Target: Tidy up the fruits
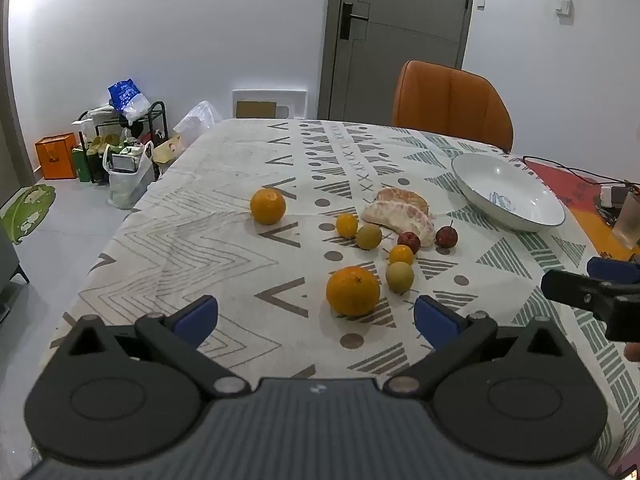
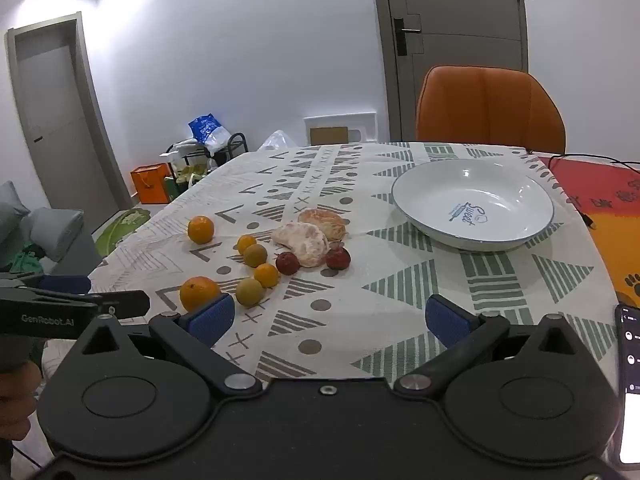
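Both black, blue-padded tongs, left (image 1: 316, 314) and right (image 2: 330, 318), are held tilted down over the patterned-cloth worktop (image 1: 224, 216), jaws spread wide and nothing gripped. The white shallow ceramic bowl (image 2: 416, 208) is seen to hold nothing but a printed blue motif. Loose on the cloth lie two large oranges (image 1: 353, 291), smaller yellow and red fruits (image 1: 400, 276), and what are probably peeled pomelo segments (image 1: 400, 220).

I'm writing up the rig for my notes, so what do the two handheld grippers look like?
Both look alike. The left tool and right tool each have a black body with two round housings, black linkage arms on silver pivot pins, and blue pads at the fingertips. The right wrist view shows white "GenRobot.AI" lettering on the left tool's side. No cables or sleeves are visible.
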`<state>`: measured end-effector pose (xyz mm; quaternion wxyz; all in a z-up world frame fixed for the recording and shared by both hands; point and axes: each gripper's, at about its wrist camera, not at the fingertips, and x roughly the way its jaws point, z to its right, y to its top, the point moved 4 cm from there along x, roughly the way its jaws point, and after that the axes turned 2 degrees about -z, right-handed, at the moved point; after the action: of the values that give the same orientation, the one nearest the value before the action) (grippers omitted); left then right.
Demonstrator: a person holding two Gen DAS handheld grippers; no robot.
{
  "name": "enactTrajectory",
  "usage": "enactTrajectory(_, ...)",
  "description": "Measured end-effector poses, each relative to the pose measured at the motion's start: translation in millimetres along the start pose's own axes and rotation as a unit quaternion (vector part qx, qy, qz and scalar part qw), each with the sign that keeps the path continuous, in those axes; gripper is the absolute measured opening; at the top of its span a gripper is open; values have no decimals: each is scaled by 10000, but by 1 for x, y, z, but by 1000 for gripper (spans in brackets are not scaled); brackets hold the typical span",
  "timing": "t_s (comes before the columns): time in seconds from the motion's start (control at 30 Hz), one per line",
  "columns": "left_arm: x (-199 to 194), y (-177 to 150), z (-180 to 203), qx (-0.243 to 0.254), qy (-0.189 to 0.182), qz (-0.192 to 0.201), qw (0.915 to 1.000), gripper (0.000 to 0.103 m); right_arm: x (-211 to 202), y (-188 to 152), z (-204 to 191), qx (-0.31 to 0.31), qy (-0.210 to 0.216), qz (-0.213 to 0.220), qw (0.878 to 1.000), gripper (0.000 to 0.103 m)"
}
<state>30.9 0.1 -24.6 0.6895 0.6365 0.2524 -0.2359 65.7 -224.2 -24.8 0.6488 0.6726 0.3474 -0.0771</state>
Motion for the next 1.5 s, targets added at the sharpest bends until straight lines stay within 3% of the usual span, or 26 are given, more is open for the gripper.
enactTrajectory(1.5,3,-3,5,99,-113,-36,9999,103,6,-9,-5,-185,116,-178,9996,103)
